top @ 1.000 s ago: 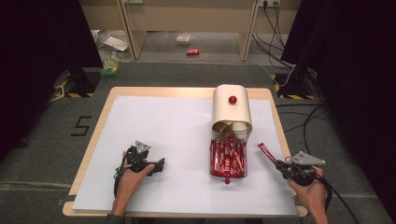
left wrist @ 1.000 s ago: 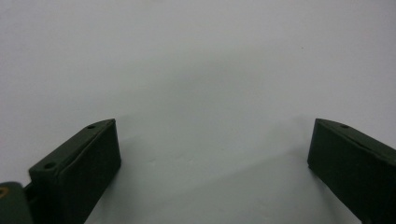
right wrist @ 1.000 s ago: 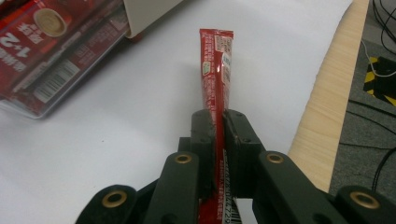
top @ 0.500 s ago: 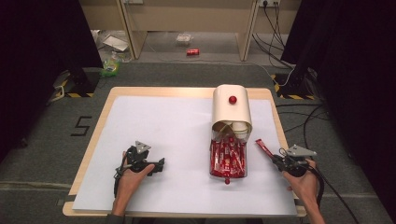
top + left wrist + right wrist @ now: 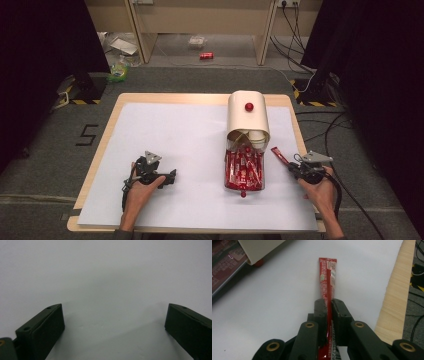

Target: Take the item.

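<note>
A red sachet stick (image 5: pixel 327 282) is clamped between the right gripper's (image 5: pixel 328 305) jaws, above the white sheet (image 5: pixel 175 130), right of the sachet pile (image 5: pixel 244 170). Left gripper (image 5: pixel 113 320) jaws are spread wide, nothing held.

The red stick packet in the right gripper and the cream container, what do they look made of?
Red stick packet: probably thin glossy plastic or foil film, judging by its sheen, printed labels and flat sealed end. Cream container: looks like smooth matte plastic, though coated metal is possible.

left half of the white sheet (image 5: pixel 170 135) lies bare; cream container (image 5: pixel 248 120) and red packets (image 5: pixel 243 170) block centre-right.
</note>
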{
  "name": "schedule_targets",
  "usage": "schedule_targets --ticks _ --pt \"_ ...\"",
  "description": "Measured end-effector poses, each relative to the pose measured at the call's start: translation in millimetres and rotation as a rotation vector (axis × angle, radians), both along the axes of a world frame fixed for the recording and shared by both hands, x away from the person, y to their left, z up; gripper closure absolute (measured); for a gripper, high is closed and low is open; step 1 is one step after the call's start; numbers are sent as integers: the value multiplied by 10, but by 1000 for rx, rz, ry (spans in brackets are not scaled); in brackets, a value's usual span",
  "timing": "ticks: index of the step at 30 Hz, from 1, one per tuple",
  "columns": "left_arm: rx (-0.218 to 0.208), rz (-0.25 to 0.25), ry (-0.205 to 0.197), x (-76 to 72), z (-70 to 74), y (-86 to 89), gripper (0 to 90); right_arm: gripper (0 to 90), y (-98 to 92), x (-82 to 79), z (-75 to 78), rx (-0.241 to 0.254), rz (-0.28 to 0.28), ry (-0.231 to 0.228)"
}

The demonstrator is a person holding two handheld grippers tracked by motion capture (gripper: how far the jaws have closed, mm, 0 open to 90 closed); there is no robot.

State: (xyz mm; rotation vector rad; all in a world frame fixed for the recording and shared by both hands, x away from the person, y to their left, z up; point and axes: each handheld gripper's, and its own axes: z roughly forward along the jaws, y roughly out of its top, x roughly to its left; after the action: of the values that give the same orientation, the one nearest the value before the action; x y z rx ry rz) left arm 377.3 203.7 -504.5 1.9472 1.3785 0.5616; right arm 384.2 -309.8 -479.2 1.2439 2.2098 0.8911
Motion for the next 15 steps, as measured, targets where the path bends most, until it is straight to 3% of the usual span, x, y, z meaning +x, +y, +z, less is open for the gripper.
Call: schedule_targets --ticks 11,15 --pt "0 0 0 -1 0 1 17 803 44 21 -26 -1 9 12" --pt "0 0 -1 -1 0 0 16 701 53 9 -20 22 8 8"
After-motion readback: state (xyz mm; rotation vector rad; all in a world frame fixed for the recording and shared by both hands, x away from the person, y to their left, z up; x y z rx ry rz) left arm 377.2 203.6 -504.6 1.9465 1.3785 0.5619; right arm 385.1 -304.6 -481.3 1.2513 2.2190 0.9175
